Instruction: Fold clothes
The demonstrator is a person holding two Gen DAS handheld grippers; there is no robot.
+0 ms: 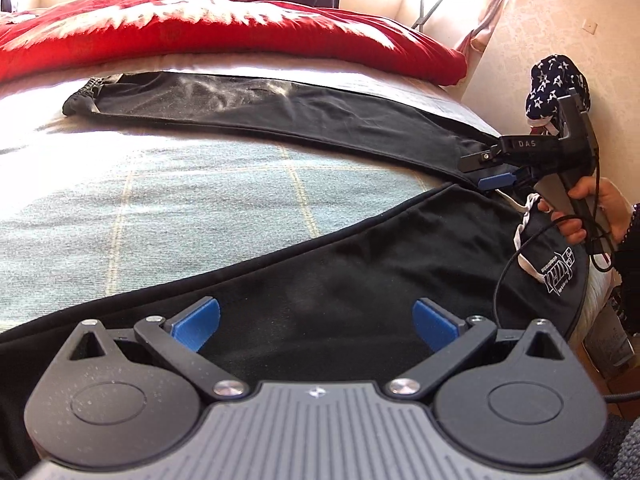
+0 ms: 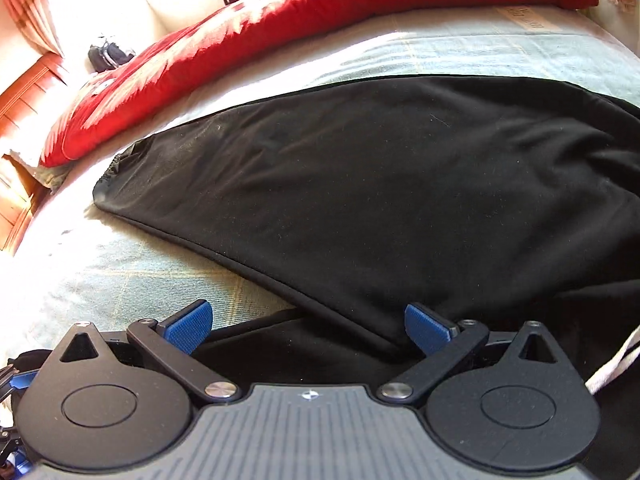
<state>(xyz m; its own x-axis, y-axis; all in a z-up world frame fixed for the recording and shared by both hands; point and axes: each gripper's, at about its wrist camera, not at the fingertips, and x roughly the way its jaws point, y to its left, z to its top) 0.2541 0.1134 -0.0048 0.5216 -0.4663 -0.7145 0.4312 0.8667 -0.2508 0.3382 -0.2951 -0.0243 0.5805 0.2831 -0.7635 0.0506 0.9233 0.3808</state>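
Seemingly mid-fold, both claws gaped empty: left claw (image 1: 316,322) over near leg of trousers (image 1: 320,128), right claw (image 2: 308,326) at crotch; pinch seams squarely, keep legs aligned.

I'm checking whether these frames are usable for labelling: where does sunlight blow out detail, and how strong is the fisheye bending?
Left wrist view: sunlight washes out the red blanket and the near-left part of the bed sheet; the black trousers curve strongly. Right wrist view: glare whitens the upper-left corner; the trousers stay readable.
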